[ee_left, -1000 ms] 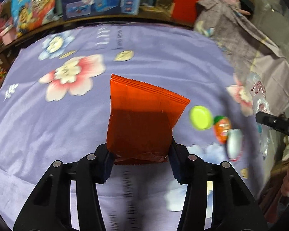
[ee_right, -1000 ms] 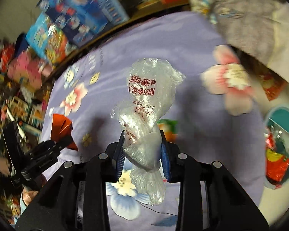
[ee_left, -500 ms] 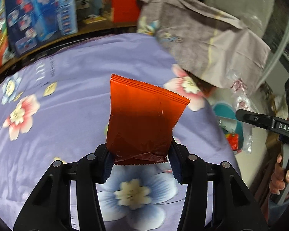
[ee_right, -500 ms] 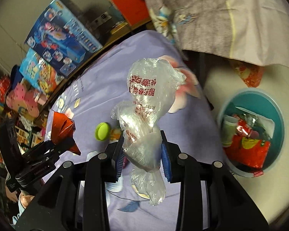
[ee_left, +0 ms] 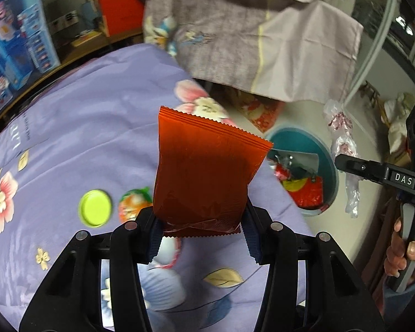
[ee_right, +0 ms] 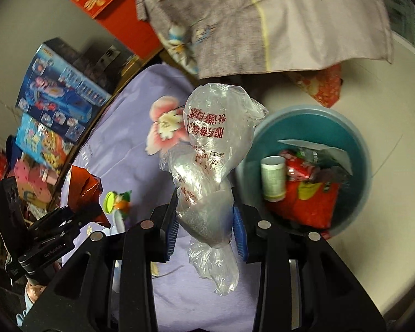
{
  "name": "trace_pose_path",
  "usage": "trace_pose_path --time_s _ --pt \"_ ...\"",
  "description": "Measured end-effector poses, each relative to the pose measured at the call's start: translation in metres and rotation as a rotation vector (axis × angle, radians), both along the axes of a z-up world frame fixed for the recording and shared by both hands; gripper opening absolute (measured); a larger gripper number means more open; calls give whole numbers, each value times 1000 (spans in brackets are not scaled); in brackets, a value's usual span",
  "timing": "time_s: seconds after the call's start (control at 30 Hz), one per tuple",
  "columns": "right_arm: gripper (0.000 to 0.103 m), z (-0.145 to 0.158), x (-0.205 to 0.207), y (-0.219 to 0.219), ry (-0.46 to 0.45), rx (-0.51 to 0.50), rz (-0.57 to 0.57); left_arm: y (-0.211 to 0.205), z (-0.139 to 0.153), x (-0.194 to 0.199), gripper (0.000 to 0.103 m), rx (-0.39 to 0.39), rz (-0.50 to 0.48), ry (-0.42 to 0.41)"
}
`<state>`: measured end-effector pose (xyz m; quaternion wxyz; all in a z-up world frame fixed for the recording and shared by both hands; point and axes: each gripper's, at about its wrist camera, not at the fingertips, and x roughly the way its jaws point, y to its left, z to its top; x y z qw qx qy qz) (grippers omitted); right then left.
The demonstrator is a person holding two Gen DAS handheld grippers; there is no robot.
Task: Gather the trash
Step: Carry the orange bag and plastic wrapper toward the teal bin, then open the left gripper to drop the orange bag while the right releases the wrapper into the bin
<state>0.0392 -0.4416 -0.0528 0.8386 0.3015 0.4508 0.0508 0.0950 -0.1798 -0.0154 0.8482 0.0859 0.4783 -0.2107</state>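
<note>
My left gripper (ee_left: pixel 201 232) is shut on the bottom edge of a red snack packet (ee_left: pixel 204 171), which stands upright over the purple floral sheet (ee_left: pixel 83 127). My right gripper (ee_right: pixel 204 221) is shut on a crumpled clear plastic bag with red print (ee_right: pixel 215 144). The bag hangs beside the left rim of a teal basin (ee_right: pixel 304 119) on the floor. The basin holds red wrappers (ee_right: pixel 309 202) and a white cup (ee_right: pixel 273 178). In the left wrist view the basin (ee_left: pixel 298 138) lies just right of the packet. A green lid (ee_left: pixel 94 208) and an orange wrapper (ee_left: pixel 132 204) lie on the sheet.
A grey cloth (ee_left: pixel 248 36) drapes over something behind the basin, with a red patterned packet (ee_right: pixel 320 85) on the floor under its edge. Toy boxes (ee_right: pixel 60 94) and a red box (ee_right: pixel 116 8) line the wall beyond the bed. A hand (ee_left: pixel 406 257) grips the right tool's handle.
Both grippers have swung sideways off the middle of the sheet toward its edge, each still holding its item. The teal basin has come into both views.
</note>
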Motion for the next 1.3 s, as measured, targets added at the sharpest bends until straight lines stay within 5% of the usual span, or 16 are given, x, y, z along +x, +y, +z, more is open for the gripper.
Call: trace_pose_path --time_s 0.4,0.8,0.97,1.03,1.3 --pt "34 -19 -21 -75 74 -10 -136 -93 -27 6 50 16 -143 66" --pt "34 -32 -13 -93 137 -28 -160 -160 -61 17 52 -5 -242 153" --pt "34 -34 -10 -96 153 -37 -167 -173 -65 19 69 -24 -253 160" --pt "34 -35 -10 -96 156 -40 -169 -173 -66 19 83 -30 -245 150" --pt "34 -46 -2 -91 180 -29 -161 -150 -66 25 92 -27 -192 158"
